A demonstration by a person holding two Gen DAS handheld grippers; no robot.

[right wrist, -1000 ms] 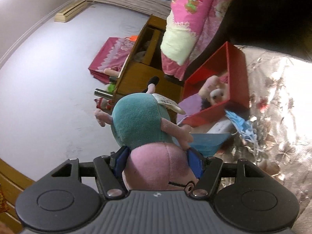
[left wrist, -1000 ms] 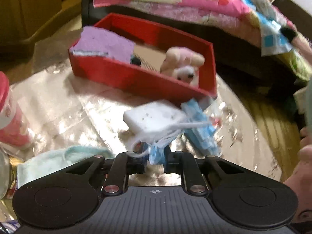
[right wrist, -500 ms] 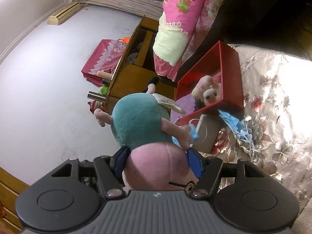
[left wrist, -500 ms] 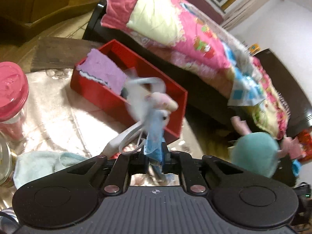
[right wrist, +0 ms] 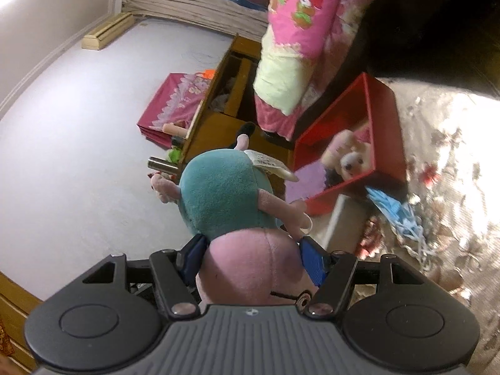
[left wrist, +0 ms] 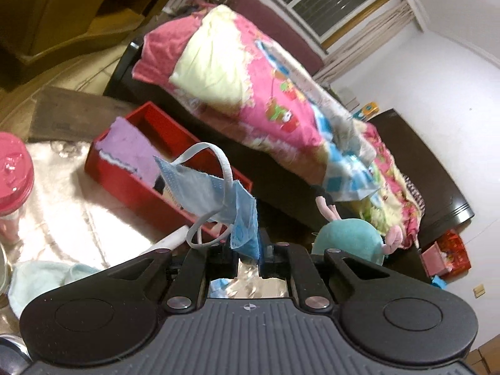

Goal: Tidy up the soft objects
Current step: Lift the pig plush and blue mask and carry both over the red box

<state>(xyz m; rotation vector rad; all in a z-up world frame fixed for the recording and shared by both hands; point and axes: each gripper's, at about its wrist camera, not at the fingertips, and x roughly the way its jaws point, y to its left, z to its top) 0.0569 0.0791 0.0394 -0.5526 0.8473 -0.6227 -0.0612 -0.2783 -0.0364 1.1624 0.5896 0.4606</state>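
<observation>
Pink jar (left wrist: 12, 172) cut off left.

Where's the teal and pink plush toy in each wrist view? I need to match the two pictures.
Left wrist view: the teal and pink plush toy shows low and right of centre, just past the gripper's right finger.
Right wrist view: the same toy fills the centre, its pink head clamped in the right hand-held gripper.
Shared landmark: the red box on the table.
</observation>
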